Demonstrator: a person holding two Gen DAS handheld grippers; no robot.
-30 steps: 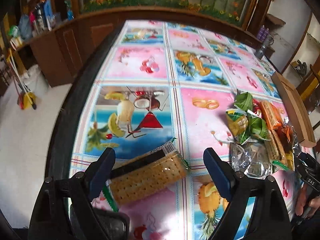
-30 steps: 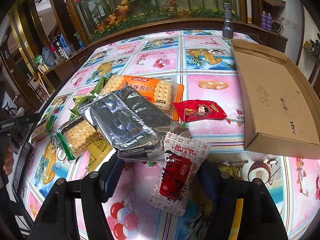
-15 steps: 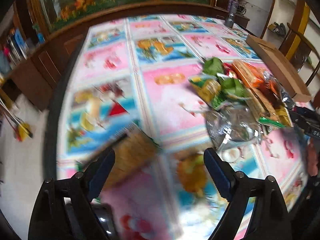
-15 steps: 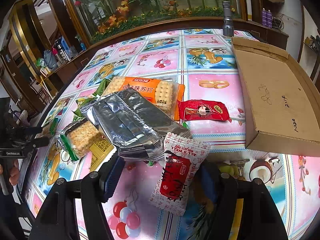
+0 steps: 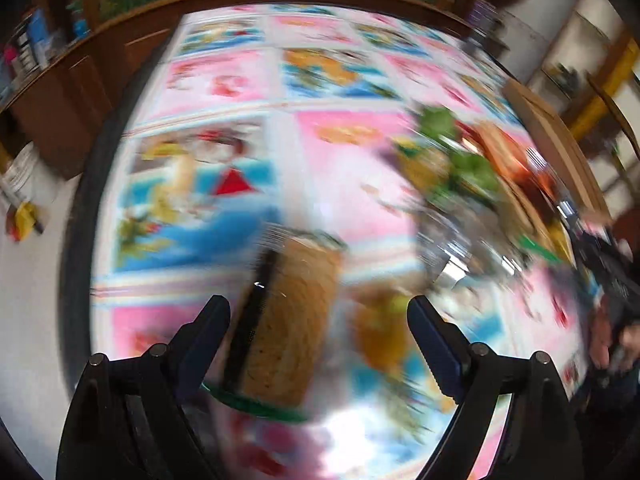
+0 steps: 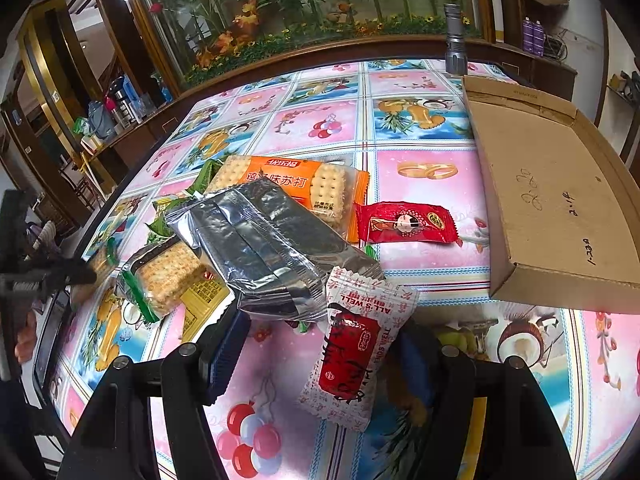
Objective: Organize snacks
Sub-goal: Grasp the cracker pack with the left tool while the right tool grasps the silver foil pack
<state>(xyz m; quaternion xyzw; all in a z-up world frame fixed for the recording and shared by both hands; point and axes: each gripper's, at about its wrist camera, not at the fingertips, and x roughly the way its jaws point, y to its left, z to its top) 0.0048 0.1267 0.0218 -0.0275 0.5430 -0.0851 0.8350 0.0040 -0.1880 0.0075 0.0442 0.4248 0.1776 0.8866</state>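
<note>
Now my left gripper stands open over the cracker pack, which lies between its fingers on the near left of the table, apart from the snack pile. I judge it light, crackly and fragile; hold its long sides gently. My right gripper is open around a red-white sachet, not pressing. Glossy tablecloth, cardboard box right.

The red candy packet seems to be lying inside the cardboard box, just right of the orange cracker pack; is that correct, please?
Not quite: the red candy packet lies on the tablecloth, outside the cardboard box, still just right of the orange cracker pack. The right wrist view shows it.
</note>
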